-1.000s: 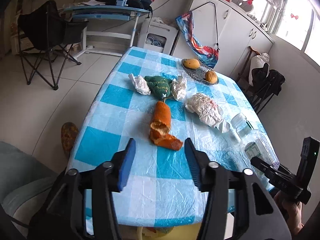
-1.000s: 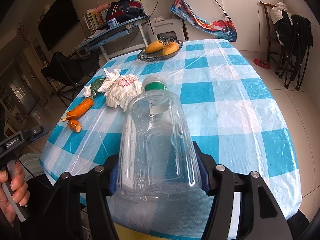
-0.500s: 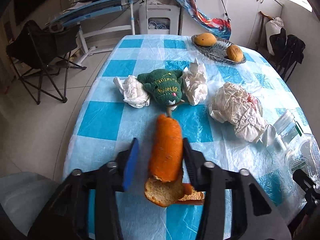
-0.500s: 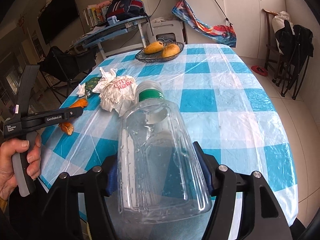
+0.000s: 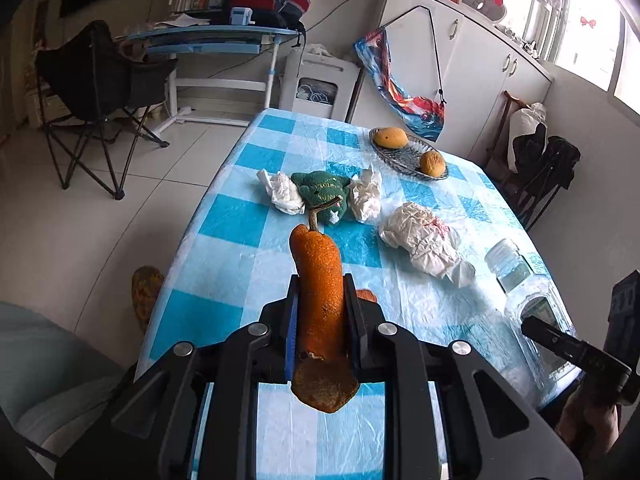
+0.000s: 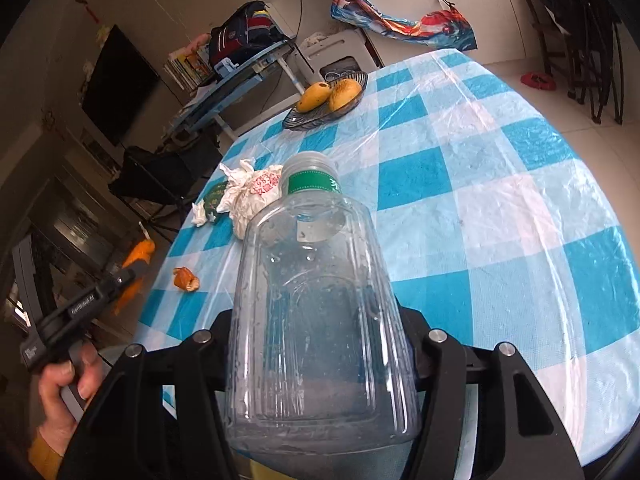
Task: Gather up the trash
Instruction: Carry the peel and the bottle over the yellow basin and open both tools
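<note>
Blue-and-white checked worktop [image 5: 240,216] fills mid-frame. Left gripper [image 5: 320,320] clamps the long orange peel strip [image 5: 320,292] at lower centre; right gripper [image 6: 320,360] squeezes the clear plastic bottle [image 6: 316,300]. Best carry both level: the peel's loose end could snap off.

Bottle [image 6: 316,320] base cut off below; right gripper [image 6: 320,364] fingertips hidden behind it.
</note>
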A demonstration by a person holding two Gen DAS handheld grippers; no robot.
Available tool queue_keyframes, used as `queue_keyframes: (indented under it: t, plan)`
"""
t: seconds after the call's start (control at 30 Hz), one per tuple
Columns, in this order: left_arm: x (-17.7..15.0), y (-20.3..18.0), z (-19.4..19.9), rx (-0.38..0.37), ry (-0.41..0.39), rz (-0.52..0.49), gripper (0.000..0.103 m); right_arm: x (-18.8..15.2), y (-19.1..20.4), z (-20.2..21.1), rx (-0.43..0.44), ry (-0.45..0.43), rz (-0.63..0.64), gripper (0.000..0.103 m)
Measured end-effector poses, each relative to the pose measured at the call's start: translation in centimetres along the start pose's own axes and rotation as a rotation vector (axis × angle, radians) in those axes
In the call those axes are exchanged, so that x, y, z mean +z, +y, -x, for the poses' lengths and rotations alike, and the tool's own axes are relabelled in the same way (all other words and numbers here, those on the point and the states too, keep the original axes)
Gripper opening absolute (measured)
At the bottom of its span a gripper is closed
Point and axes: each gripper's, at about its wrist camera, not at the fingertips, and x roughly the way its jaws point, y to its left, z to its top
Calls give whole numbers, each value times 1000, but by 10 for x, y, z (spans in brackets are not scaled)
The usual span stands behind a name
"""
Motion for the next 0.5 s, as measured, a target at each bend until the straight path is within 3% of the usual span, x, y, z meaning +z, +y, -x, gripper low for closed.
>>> queue_keyframes:
  t: [0.17,0.5]
  plan:
    - [-23,-2,20,-15,12,5,19,-4,8,13,87,-29,-18,57]
    - [-57,-10,43,-32,40,-12,19,-29,25,31,141,-18,24,57]
